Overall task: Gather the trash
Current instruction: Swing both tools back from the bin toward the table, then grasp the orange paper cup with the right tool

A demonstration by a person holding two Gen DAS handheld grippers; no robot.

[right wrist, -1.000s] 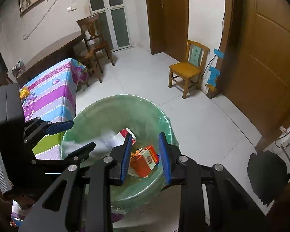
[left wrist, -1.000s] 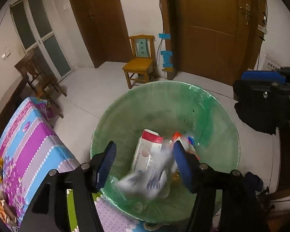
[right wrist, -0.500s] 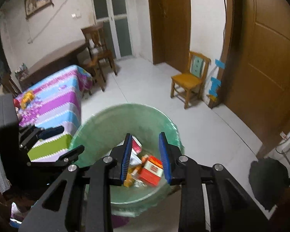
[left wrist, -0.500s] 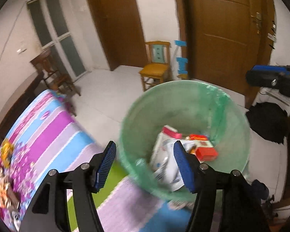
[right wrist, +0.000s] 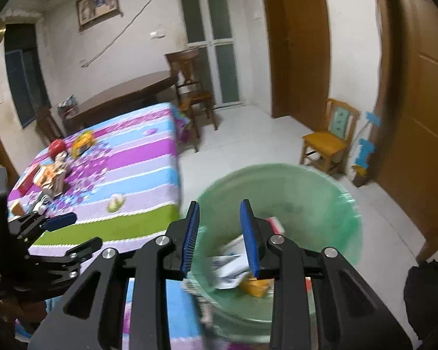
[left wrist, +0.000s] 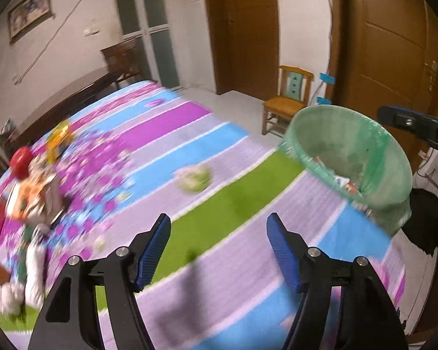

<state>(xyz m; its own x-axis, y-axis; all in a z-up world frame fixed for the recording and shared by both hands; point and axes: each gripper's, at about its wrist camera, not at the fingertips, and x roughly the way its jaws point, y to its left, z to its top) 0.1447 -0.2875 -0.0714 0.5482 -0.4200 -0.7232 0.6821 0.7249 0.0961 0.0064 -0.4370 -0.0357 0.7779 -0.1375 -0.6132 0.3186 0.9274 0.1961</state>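
My left tongs (left wrist: pixel 217 250) were empty, jaws apart and just opening wider, above the striped bench (left wrist: pixel 219 204); my right tongs (right wrist: pixel 220 233) hung narrowly parted on nothing over the green-lined bin (right wrist: pixel 330 192), which stood just beside the bench's corner with cartons already in it. The nearest trash, a crumpled pale wad (left wrist: pixel 194 178), lay mid-bench. Reaching fast, I risked nudging it away. Farther off sat a cluttered pile (left wrist: pixel 35 192) where I might grab several things together.
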